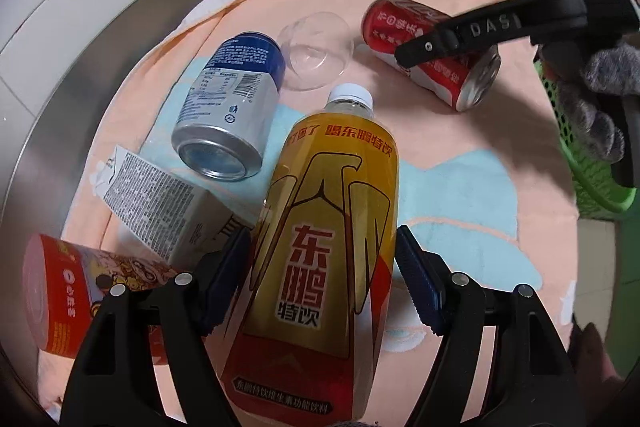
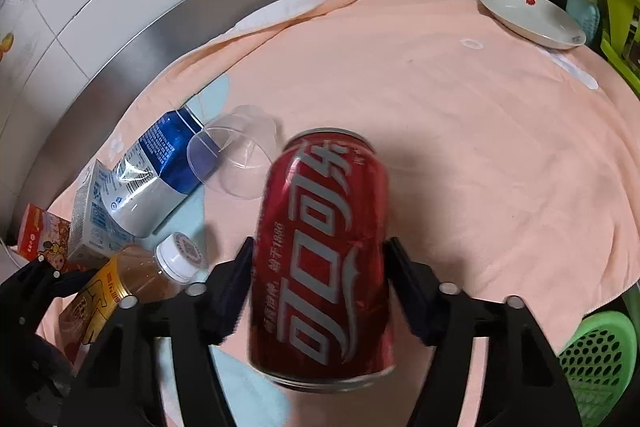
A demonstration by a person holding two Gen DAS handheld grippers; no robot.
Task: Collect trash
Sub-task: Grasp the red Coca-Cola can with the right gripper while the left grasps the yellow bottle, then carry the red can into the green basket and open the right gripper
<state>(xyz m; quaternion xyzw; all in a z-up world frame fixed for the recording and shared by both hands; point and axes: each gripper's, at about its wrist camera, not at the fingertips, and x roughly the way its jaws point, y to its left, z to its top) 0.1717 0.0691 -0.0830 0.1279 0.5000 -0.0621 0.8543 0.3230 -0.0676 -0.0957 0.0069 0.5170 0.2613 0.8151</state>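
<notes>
Right wrist: red can [image 2: 324, 259] between pads [image 2: 236, 287].

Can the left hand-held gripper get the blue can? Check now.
Probably not yet: the left hand-held gripper is shut on the yellow bottle. The blue can lies uncovered on the towel.

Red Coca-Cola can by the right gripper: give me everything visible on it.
The red aluminium cola can carries white Chinese script and looks like thin metal, dented along one side in the left wrist view. It lies on its side on the peach towel, silver end rim facing the green mesh basket. The right gripper straddles its body, dark pads at both flanks; firm contact is unclear. The clear plastic cup lies just beside it.
</notes>
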